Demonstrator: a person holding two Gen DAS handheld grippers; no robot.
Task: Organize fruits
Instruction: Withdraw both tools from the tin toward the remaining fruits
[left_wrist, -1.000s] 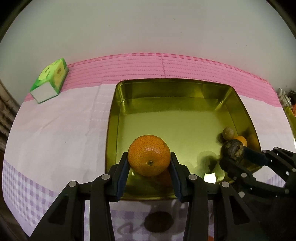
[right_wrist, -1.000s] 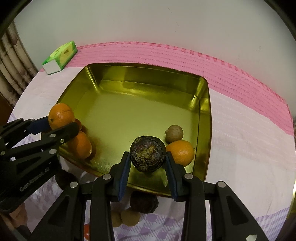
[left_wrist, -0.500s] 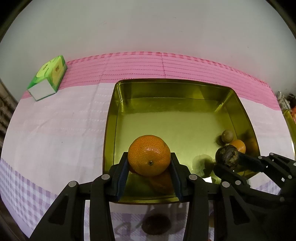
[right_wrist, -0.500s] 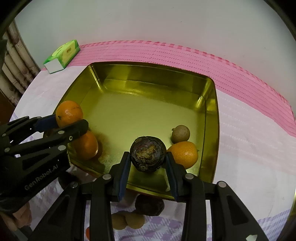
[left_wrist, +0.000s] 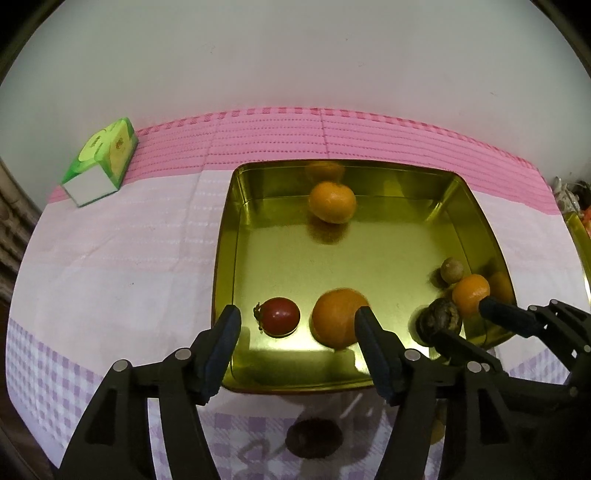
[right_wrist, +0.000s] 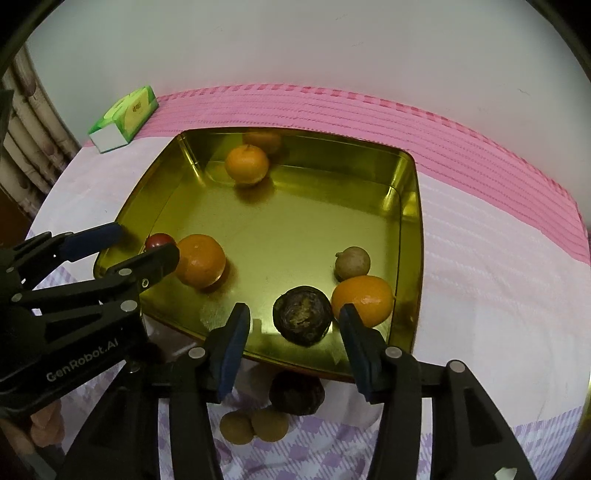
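Note:
The gold tray (left_wrist: 225, 236) (right_wrist: 413, 236) lies on a pink and lilac cloth. My left gripper (left_wrist: 297, 328) (right_wrist: 138, 245) is opening over the tray's near left corner. A red tomato (left_wrist: 280, 316) and an orange (left_wrist: 340, 317) (right_wrist: 199, 260) lie between its fingers, untouched. Another orange (left_wrist: 332, 202) (right_wrist: 246, 164), blurred, is by the far wall. My right gripper (right_wrist: 293, 312) (left_wrist: 461, 321) is opening too. A dark wrinkled fruit (right_wrist: 302, 319) rests on the tray floor between its pads, clear of both.
A small brown fruit (right_wrist: 352, 263) and a third orange (right_wrist: 362, 301) sit at the tray's right wall. On the cloth in front of the tray lie another dark fruit (right_wrist: 297, 393) and two brown fruits (right_wrist: 236, 426). A green tissue box (left_wrist: 99, 166) stands far left.
Both grippers have opened. The orange left the left jaws and one now lies by the far wall. The dark fruit dropped from the right jaws onto the tray floor. A tomato has come into view.

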